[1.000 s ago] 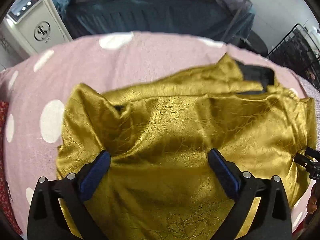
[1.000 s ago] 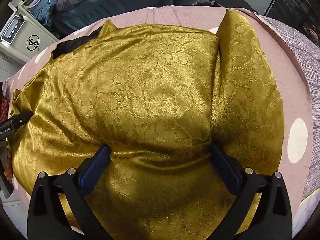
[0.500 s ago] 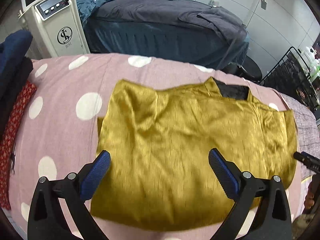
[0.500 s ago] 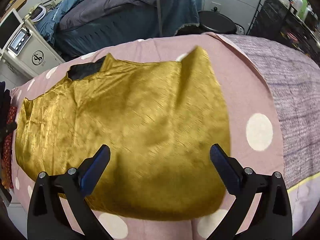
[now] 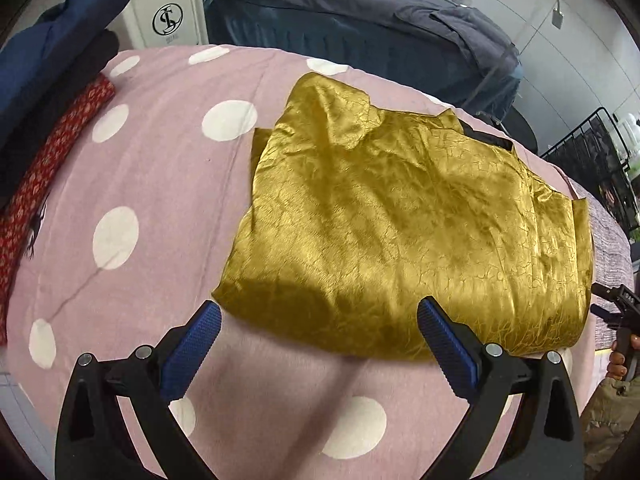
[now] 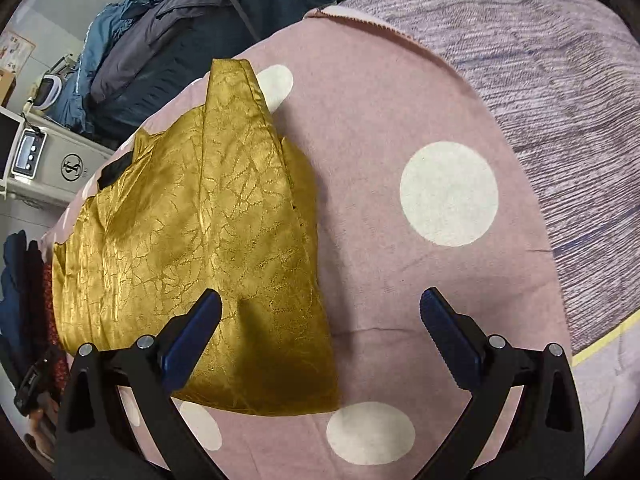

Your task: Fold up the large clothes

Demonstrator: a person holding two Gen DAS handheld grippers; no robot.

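Gold crinkly garment (image 5: 404, 224) lying folded and flat on the pink polka-dot blanket (image 5: 152, 184), black collar lining (image 5: 486, 138) peeking out at its far edge. Everything else placed off that garment:

- Left gripper (image 5: 318, 344) hovering just off the garment's near edge, blue pads (image 5: 192, 346) spread wide, nothing between them. Shadow falling on the near hem.
- Right gripper (image 6: 320, 336) over the garment's right-hand near corner, also wide open and empty, one pad above gold fabric, the other above bare blanket.
- Stack of dark blue and red patterned clothes (image 5: 48, 92) well off to the garment's left.
- White machine with a round logo (image 5: 164, 12) beyond the garment, next to a bed with dark bedding (image 5: 360, 20).
- Grey-purple knit cover (image 6: 540, 80) on the garment's right, past the pink blanket.
- Black wire rack (image 5: 592, 156) far right of the garment.
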